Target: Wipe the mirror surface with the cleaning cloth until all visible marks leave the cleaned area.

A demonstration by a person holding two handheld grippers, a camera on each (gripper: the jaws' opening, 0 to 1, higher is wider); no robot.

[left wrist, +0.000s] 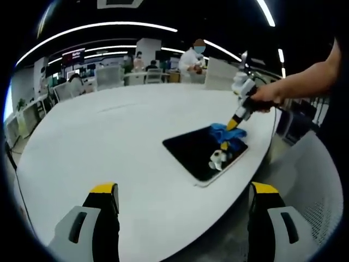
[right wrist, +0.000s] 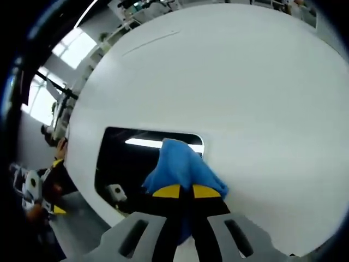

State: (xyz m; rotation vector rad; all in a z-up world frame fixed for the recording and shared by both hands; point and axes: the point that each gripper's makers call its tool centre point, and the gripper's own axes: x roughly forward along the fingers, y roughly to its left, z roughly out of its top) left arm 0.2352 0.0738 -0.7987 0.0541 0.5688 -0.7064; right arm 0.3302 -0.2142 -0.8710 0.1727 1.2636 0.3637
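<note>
A dark rectangular mirror (left wrist: 199,152) lies flat on the white round table (left wrist: 120,142), near its right edge. In the left gripper view my right gripper (left wrist: 235,123) comes in from the right in a person's hand, shut on a blue cleaning cloth (left wrist: 226,132) that rests on the mirror's far right corner. My left gripper (left wrist: 182,192) stands open above the table's near edge, short of the mirror. In the right gripper view my right gripper (right wrist: 186,191) is shut on the blue cloth (right wrist: 181,165), pressed on the mirror (right wrist: 122,161), which reflects a ceiling light.
Chairs (left wrist: 110,76) and desks ring the far side of the table, with people (left wrist: 193,57) standing behind them. The table's edge (left wrist: 260,164) drops off just right of the mirror. In the right gripper view the left gripper (right wrist: 38,188) shows at the left edge.
</note>
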